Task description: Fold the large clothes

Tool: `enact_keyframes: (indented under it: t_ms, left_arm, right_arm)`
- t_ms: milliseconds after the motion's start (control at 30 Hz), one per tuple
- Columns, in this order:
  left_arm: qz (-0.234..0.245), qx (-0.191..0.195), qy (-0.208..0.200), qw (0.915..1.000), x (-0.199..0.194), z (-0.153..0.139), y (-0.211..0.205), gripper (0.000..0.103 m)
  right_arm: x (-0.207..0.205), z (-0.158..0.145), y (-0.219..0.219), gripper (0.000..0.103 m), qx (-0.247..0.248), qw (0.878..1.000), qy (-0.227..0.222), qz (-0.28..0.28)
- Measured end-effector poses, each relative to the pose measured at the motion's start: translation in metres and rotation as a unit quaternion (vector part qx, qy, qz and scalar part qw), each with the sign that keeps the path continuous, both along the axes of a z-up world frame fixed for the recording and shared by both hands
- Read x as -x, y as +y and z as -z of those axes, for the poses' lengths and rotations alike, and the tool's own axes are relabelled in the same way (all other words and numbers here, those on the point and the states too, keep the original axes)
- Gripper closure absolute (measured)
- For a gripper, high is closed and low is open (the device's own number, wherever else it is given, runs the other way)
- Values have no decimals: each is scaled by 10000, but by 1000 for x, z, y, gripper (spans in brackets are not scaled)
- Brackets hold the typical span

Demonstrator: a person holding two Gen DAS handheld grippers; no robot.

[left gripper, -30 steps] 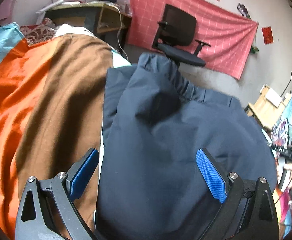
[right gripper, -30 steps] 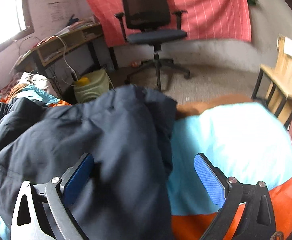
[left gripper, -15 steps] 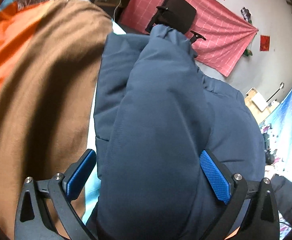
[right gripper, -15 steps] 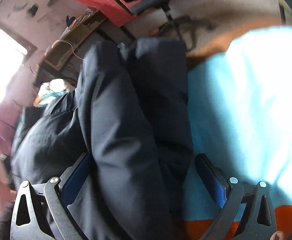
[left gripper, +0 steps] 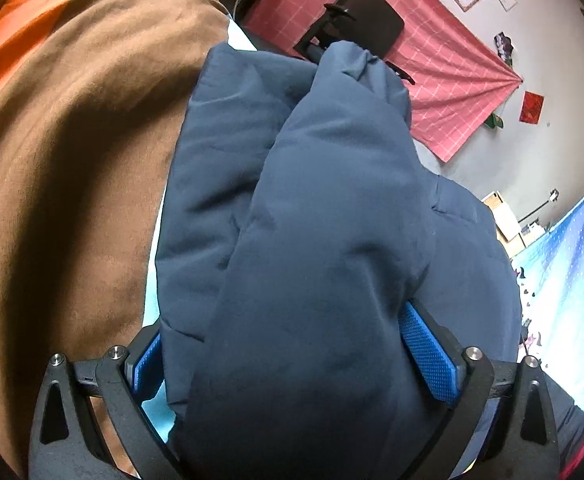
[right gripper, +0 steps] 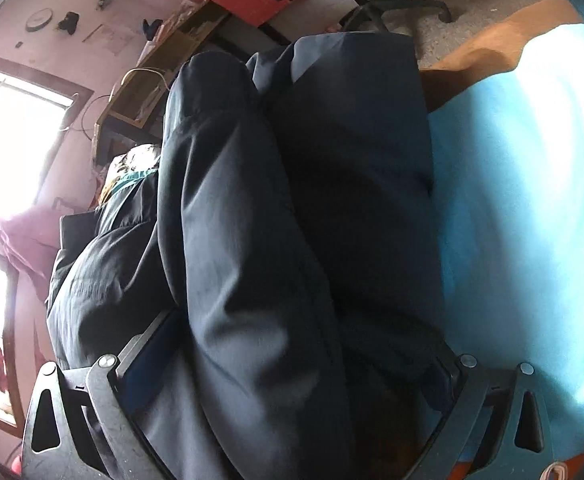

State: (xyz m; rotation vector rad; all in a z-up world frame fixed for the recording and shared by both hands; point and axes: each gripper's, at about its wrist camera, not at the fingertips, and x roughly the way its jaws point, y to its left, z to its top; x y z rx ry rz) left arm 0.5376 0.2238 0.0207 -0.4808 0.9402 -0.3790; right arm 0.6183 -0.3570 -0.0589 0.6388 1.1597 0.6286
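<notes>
A bulky dark navy jacket (left gripper: 323, 240) lies on a bed, with a thick sleeve folded lengthwise over its body. My left gripper (left gripper: 288, 356) straddles a thick fold of it; both blue pads (left gripper: 427, 356) press against the fabric, still wide apart. In the right wrist view the same jacket (right gripper: 276, 216) fills the middle. My right gripper (right gripper: 292, 364) also straddles a thick fold, its dark pads (right gripper: 152, 352) partly buried in the cloth. Whether either grip is closed tight on the fabric is unclear.
The bed cover is brown (left gripper: 76, 152) and orange (left gripper: 0, 60) on the left, and light blue (right gripper: 523, 200) on the right. A black office chair (left gripper: 355, 28) stands before a pink wall cloth (left gripper: 451, 76). A wooden desk (right gripper: 164, 76) stands near a bright window (right gripper: 8, 148).
Both grippers have dropped down and forward onto the jacket. The fabric now bulges between the fingers of each, and the pads have come in slightly against it.
</notes>
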Motion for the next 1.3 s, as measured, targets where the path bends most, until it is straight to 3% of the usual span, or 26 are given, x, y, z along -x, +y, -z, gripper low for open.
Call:
enact_keyframes:
  t_ms: [167,267,333,433,500,633,933,1133,1300]
  left_arm:
    - [-64,-209,-40,9998,9,-12,-9,36]
    - [-208,-368,47,9991,14,-20,-15,52]
    - [-302,-509,31,9982,19,-29,-22,63]
    - [-450,-756,-2,9961,30,-43,-33,77]
    - [-545,-788,18,9954,37,-47,-34,84]
    - [-533,-1034,-216,9930,58,-71,-44,89]
    - [-719,-1072,-608,9898,98,-126,-62,89]
    - [-706,-1163,-636,9886,96,-154,-86,89]
    - [-725,-1181,-494,9891,102,-158,-88,90]
  right_arm:
    - [5,-5,3,4,105,9998,106,148]
    - [13,-15,8,22,169,9993,-6,320]
    - [17,-22,12,43,221,9990,-65,387]
    - [23,-32,14,66,182,9983,-107,540]
    - [28,-40,15,74,186,9975,-146,662]
    - [34,-68,17,84,139,9954,-275,911]
    - [52,-145,25,85,104,9931,-786,861]
    - [73,-171,27,86,141,9927,-876,816]
    - [89,-174,27,86,196,9934,-825,777]
